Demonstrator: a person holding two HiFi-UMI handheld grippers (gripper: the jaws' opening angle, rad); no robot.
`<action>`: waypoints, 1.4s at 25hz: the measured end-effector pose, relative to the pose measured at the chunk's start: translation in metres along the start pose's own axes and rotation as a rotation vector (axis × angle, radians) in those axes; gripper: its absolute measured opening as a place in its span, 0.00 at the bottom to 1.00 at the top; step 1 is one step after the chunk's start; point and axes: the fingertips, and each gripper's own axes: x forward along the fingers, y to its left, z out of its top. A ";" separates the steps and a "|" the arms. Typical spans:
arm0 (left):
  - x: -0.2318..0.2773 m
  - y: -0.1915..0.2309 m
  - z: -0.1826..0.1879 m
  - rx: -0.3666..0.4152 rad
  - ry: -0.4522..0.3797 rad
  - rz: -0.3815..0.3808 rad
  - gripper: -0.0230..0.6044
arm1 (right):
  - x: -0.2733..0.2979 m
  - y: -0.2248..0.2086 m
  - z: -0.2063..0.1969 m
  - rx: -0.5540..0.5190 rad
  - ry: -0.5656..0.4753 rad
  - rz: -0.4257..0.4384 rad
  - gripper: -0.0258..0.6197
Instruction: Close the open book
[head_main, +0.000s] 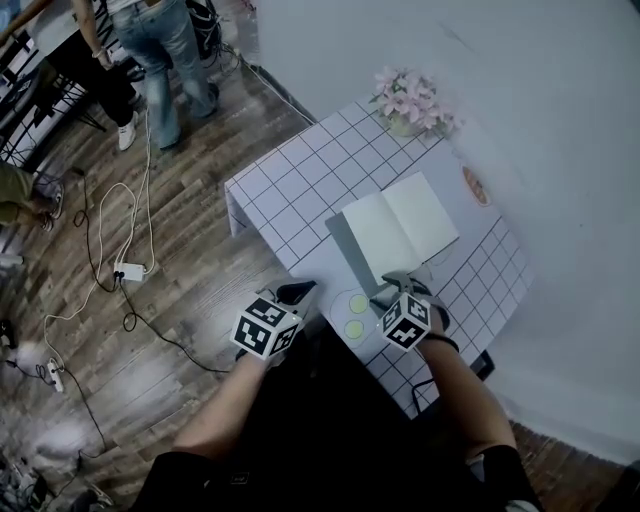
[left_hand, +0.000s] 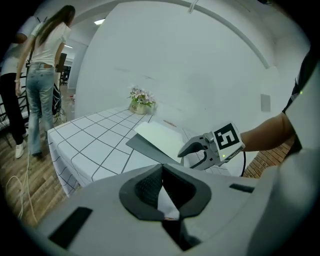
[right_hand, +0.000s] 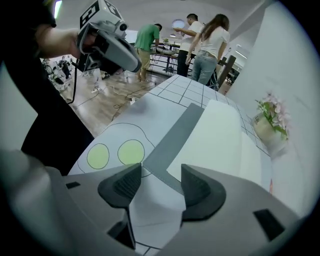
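Right gripper tips steeply down, jaws well apart and holding nothing. Just past the tips lies the near corner of the grey cover, so I judge I'm lined up to catch it and fold it over. Beyond, the open book lies flat, pages up, on the checked table, flowers at the far end. My left gripper, jaws together and empty, waits off to the side.

The right gripper holds its jaws apart above the near corner of the grey cover of the open book, gripping nothing. Two green circles lie just left on the checked table.
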 end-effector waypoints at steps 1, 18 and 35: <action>0.000 0.000 0.001 0.000 -0.001 -0.001 0.05 | 0.000 -0.005 -0.001 0.003 0.003 -0.024 0.43; 0.009 0.000 0.008 0.001 0.002 -0.018 0.05 | -0.021 -0.030 0.021 0.014 -0.062 -0.136 0.45; -0.001 -0.003 -0.006 0.002 0.012 -0.028 0.05 | -0.061 -0.043 0.019 0.013 -0.110 -0.261 0.45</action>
